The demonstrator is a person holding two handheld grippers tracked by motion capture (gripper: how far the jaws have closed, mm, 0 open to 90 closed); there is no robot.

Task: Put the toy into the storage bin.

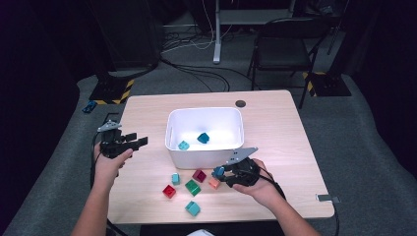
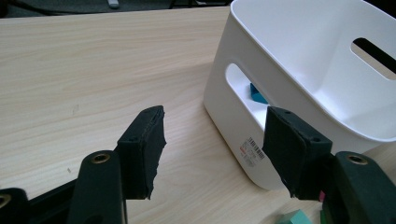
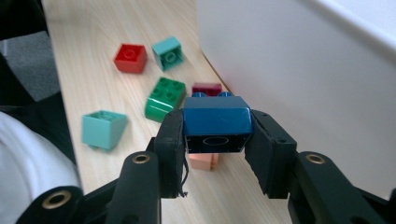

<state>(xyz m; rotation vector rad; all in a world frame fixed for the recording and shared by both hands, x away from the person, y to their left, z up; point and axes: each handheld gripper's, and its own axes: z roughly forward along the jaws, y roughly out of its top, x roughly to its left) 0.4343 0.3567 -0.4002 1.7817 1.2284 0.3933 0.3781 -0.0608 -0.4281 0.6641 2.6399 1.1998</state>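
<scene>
Pale wood-grain tabletop (image 1: 275, 128) carries everything, with dark floor and a folding chair behind it. Between the pads of the right gripper (image 3: 217, 140) sits a dark blue plastic building brick (image 3: 215, 122), pinched on both sides and held clear of the table, studs pointing away from the camera; in the high view the same brick (image 1: 218, 171) hangs just in front of the near wall of the white plastic bin (image 1: 172, 130). Below the jaws lies a salmon-coloured brick (image 3: 203, 162), and farther out a dark green brick (image 3: 162, 99), a maroon brick (image 3: 207, 88), a red brick (image 3: 130, 58) and two teal bricks (image 3: 167, 52) (image 3: 103, 129) are scattered on the wood.

The left gripper (image 2: 212, 149) hovers with its jaws apart and nothing between them, beside the bin's short end wall (image 2: 243, 121), which has a handle slot.

Inside the bin, two bricks rest on the floor: a light teal one (image 1: 183, 145) and a darker blue-teal one (image 1: 203, 138).
</scene>
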